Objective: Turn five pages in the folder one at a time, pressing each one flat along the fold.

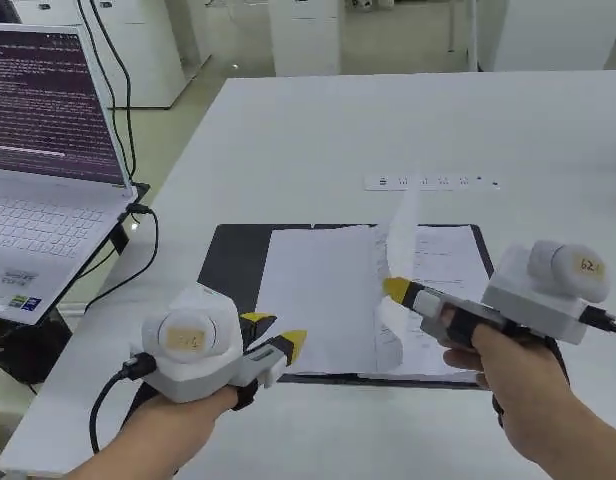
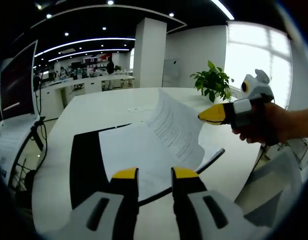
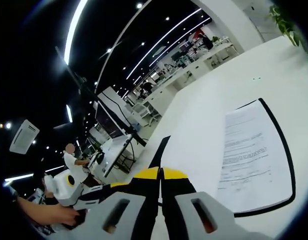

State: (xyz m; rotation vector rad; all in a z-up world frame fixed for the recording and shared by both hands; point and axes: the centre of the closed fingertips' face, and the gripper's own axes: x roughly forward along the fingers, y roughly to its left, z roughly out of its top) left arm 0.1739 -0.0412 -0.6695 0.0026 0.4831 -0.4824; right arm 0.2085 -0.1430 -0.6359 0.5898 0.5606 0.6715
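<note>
The black folder (image 1: 228, 265) is laid open at the middle of the white table (image 1: 408, 120). One page (image 1: 401, 235) is lifted towards its 3 o'clock side, pinched in the closed right gripper (image 1: 396, 290). The left gripper (image 1: 276, 332), narrowly parted and empty, is held at 7 o'clock. A laptop (image 1: 48, 150) is seen at 10 o'clock.

The folder (image 1: 228, 265) is black, its pages (image 1: 318, 300) white with fine dark lines of print. The left gripper (image 1: 278, 332) and right gripper (image 1: 396, 289) are pale grey with yellow tips; the table (image 1: 318, 130) is white
</note>
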